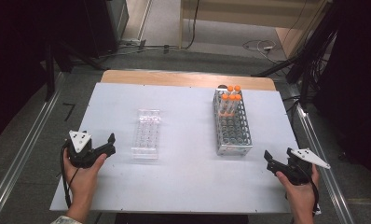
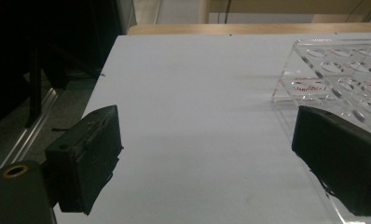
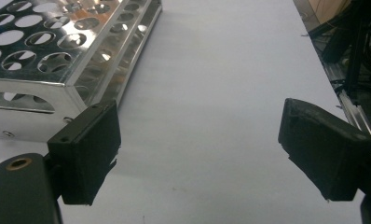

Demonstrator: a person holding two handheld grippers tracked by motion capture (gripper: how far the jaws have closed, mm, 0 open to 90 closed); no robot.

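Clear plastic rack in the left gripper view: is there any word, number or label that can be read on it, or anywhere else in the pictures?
Red handwriting on the near end of the clear rack: too blurred to read.
Metal rack and orange-capped tubes: no readable text.
Left gripper and right gripper: no readable label.

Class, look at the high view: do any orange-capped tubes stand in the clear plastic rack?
No: the clear plastic rack stands empty, while the orange-capped tubes sit at the far end of the metal rack.
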